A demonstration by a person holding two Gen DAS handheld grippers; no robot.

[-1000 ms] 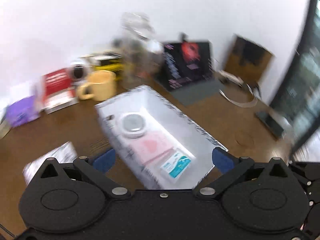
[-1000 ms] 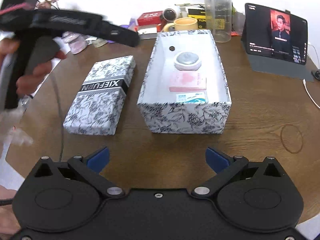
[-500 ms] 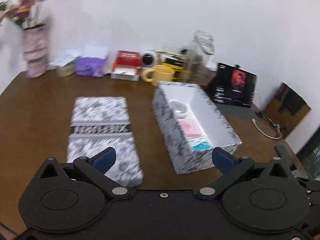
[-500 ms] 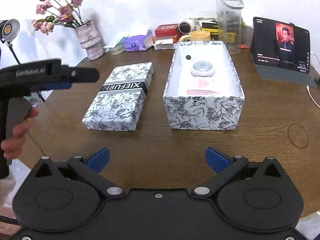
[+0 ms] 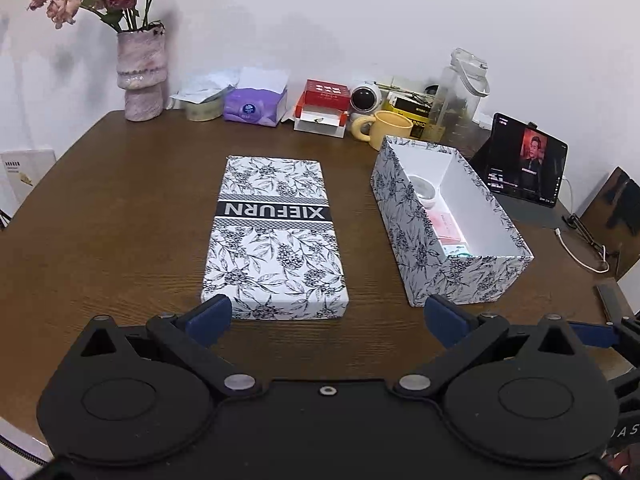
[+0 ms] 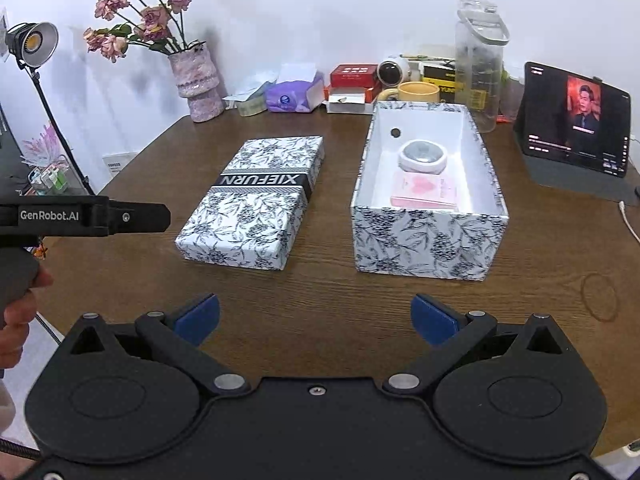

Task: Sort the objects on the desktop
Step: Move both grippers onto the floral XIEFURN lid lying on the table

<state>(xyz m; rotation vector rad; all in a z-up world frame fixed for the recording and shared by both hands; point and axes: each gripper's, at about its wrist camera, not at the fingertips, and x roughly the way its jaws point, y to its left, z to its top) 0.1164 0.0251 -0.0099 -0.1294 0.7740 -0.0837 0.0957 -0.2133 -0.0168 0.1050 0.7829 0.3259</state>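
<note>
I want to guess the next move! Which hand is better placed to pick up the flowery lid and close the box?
Probably the left. The lid lies straight ahead of the open left gripper, while the right gripper looks between the lid and the open box. Both are empty.

Near edge of table [image 6: 320, 312] bare, open to both grippers. Lid [image 5: 276, 236] and box [image 6: 428, 200] sit mid-table w/ a clear lane between. Back edge crowded: vase [image 5: 140, 76], tissues [image 5: 256, 104], mug [image 5: 388, 130], jug [image 6: 480, 64]. Tablet [image 6: 576, 120] blocks far right.
</note>
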